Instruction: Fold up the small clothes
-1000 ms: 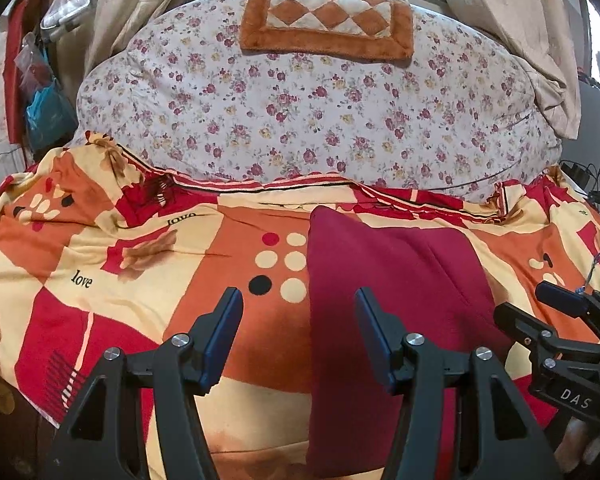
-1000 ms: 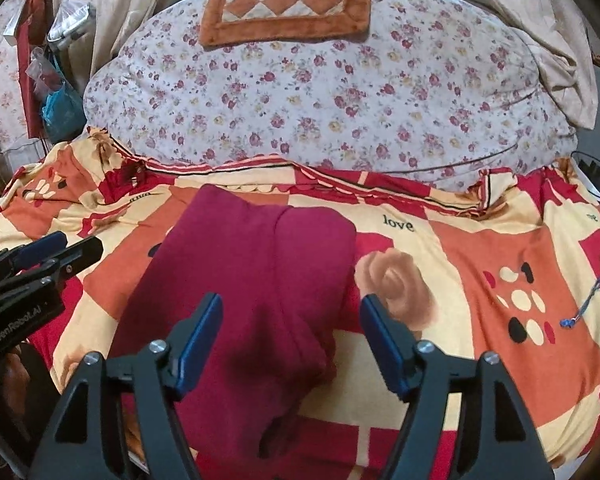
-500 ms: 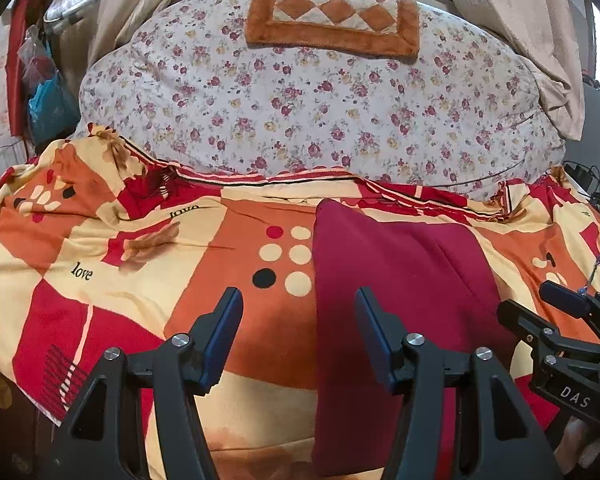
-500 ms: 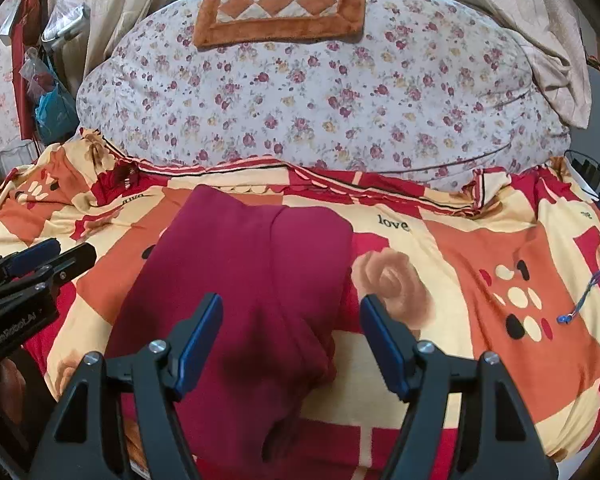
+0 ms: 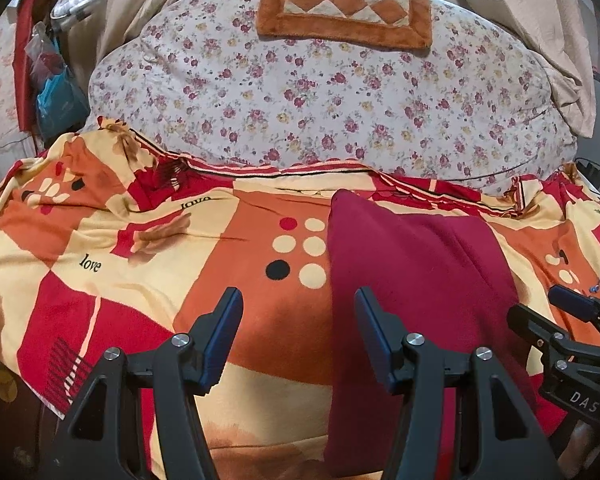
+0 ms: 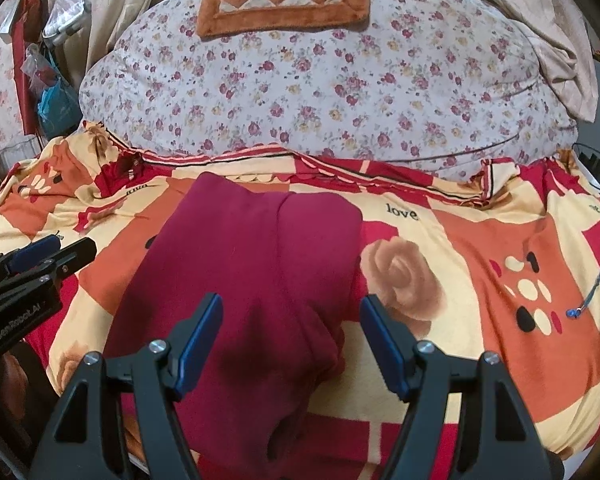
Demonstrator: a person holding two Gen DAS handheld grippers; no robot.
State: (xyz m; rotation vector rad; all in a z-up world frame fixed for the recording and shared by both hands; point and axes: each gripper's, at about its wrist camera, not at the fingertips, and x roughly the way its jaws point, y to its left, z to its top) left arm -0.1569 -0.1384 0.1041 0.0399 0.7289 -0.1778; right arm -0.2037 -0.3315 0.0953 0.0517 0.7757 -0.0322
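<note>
The dark red soft knit garment [image 6: 240, 280] lies on the bed's orange, red and cream patterned blanket [image 6: 480, 240], already folded lengthwise into a long strip, so probably a crosswise fold remains, while the left hand-held gripper [image 5: 298, 332] and the right hand-held gripper [image 6: 291, 340] hover open, holding nothing.

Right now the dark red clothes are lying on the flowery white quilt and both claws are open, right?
Not quite. The dark red clothes lie on the orange and red patterned blanket, in front of the flowery white quilt, as the right wrist view shows. The left claw and right claw are open.
</note>
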